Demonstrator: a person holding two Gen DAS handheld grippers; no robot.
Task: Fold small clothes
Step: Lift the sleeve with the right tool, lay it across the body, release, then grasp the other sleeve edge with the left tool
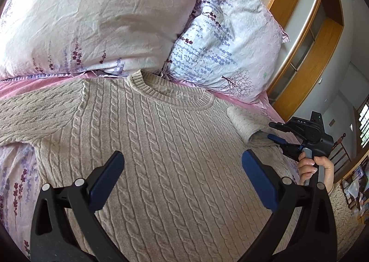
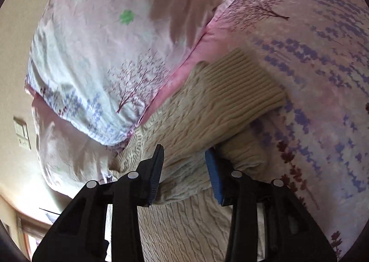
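The left gripper (image 1: pixel 182 169) hangs wide apart above the chest of the beige cable-knit sweater (image 1: pixel 161 137), spread flat on the pink floral bed sheet (image 2: pixel 322 77). The right gripper (image 2: pixel 184 174) pinches the sweater's sleeve (image 2: pixel 219 105) near the bed's edge. Two floral pillows (image 1: pixel 92 19) lie just beyond the collar.

Almost nothing readable is showing. On the black housing of my right tool (image 1: pixel 280 140), seen from the left wrist camera, a few pale characters are sitting near the top edge, too small and blurred for me to be making them out. A faint woven label inside the sweater (image 1: pixel 161 137) collar is showing marks that I cannot read either.
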